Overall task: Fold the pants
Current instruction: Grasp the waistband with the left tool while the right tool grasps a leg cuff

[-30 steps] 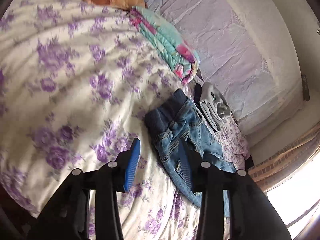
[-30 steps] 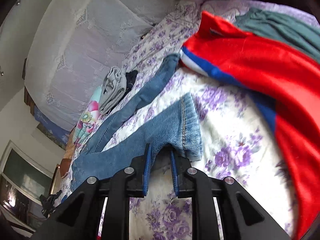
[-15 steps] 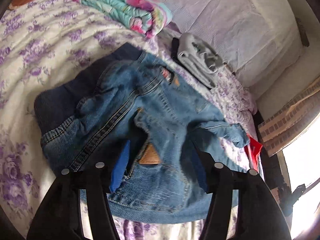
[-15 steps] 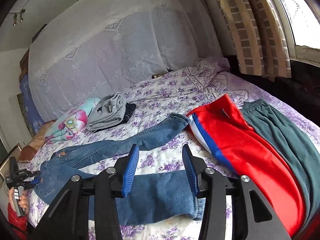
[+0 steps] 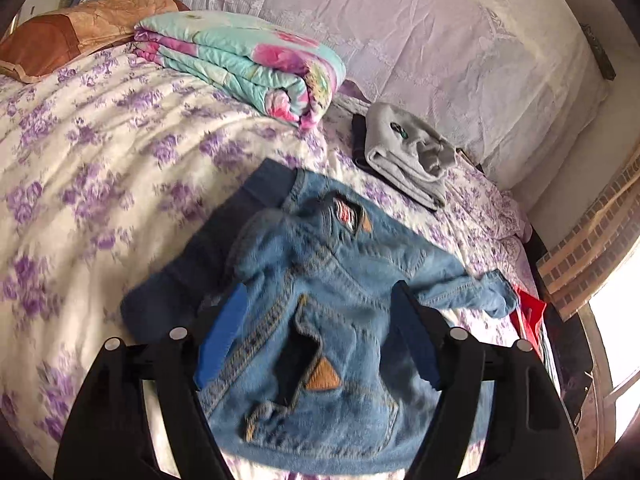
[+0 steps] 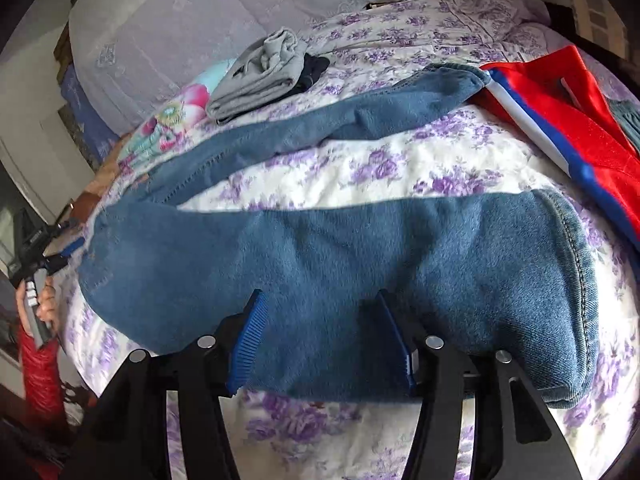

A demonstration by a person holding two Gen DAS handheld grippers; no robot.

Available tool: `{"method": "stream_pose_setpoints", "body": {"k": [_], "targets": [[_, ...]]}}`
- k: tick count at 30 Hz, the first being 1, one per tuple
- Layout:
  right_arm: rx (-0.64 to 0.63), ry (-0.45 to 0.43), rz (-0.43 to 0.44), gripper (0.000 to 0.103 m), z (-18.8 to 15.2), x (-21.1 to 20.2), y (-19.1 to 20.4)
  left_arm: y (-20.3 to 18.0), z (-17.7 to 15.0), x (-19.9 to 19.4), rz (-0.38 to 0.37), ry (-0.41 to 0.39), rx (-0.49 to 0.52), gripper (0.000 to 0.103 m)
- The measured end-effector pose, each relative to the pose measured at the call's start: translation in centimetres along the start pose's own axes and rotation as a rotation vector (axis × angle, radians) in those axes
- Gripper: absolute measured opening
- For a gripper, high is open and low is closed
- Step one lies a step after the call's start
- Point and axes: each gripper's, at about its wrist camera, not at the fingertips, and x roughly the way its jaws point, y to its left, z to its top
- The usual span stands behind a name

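Jeans (image 6: 340, 248) lie flat on bedspread (image 5: 100, 152), both hand-held grippers (image 5: 320, 332) (image 6: 324, 336) just opened wide, gripping nothing.

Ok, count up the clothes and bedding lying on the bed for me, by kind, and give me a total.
Jeans: 1
Red garment with a blue and white stripe: 1
Dark green garment, only its edge in view: 1
Folded grey garment: 1
Dark garment under the grey one: 1
Folded floral blanket: 1
Brown pillow: 1
Total: 7
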Motion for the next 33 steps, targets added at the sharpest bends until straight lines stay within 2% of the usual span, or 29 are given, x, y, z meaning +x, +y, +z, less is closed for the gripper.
{"method": "stream_pose_setpoints", "body": {"k": [2,6,8,10,11,12,14,16,19,20,21,23,24,25,26,27,28,29,30,33], "targets": [[0.037,-0.024,0.02,0.057,2.9,0.0,-0.1,0.3,2.8,1.7,-0.021,0.012,-0.046,0.073],[0.102,-0.049,-0.047,0.058,10.7,2.2,-1.0,2.8,7.3,6.6,-0.048,0.057,-0.167,0.073],[0.206,-0.025,-0.069,0.06,14.3,4.3,-2.5,4.9,8.0,9.1,-0.048,0.079,-0.212,0.074],[0.294,0.011,-0.107,0.063,17.2,6.9,-3.8,7.8,7.3,11.6,-0.044,0.118,-0.282,0.076],[0.324,0.035,-0.144,0.065,18.3,8.5,-4.1,9.0,6.9,12.3,-0.091,0.134,-0.329,0.076],[0.347,0.06,-0.196,0.069,19.3,10.1,-4.3,9.2,7.1,11.6,-0.116,0.116,-0.34,0.083],[0.367,0.117,-0.315,0.079,20.5,13.5,-4.4,9.0,7.2,10.9,-0.163,0.086,-0.326,0.099],[0.363,0.169,-0.411,0.081,21.3,16.9,-4.0,8.5,6.9,11.6,-0.105,0.102,-0.306,0.098],[0.279,0.229,-0.568,0.098,22.0,21.6,-2.9,7.1,6.8,11.8,-0.039,0.105,-0.23,0.098],[0.233,0.235,-0.615,0.1,21.8,22.7,-2.4,7.0,6.8,11.8,-0.034,0.109,-0.223,0.098],[0.185,0.225,-0.642,0.1,21.4,23.3,-1.8,7.2,6.9,11.9,-0.038,0.109,-0.227,0.098],[0.113,0.192,-0.62,0.098,20.8,23.1,-1.3,7.7,6.9,11.8,-0.059,0.109,-0.25,0.098],[0.103,0.176,-0.596,0.095,20.6,22.4,-1.4,7.9,7.0,11.7,-0.068,0.11,-0.261,0.098],[0.106,0.156,-0.579,0.08,20.4,21.5,-1.8,8.0,7.0,11.7,-0.072,0.112,-0.266,0.098],[0.127,0.134,-0.557,0.07,20.2,20.3,-2.5,8.0,7.0,11.7,-0.071,0.113,-0.267,0.098],[0.168,0.113,-0.51,0.049,20.2,19.0,-3.3,8.0,7.0,11.7,-0.068,0.112,-0.264,0.098],[0.22,0.096,-0.431,0.032,20.0,17.6,-4.2,7.9,7.0,11.7,-0.063,0.111,-0.258,0.098],[0.263,0.079,-0.351,0.022,19.7,16.3,-4.7,7.8,6.9,11.6,-0.06,0.11,-0.253,0.098],[0.277,0.061,-0.32,0.009,19.4,15.2,-4.7,7.9,6.9,11.6,-0.06,0.108,-0.251,0.098],[0.263,-0.006,-0.262,0.004,17.7,11.5,-4.2,7.9,6.9,11.6,-0.072,0.102,-0.259,0.098]]}}
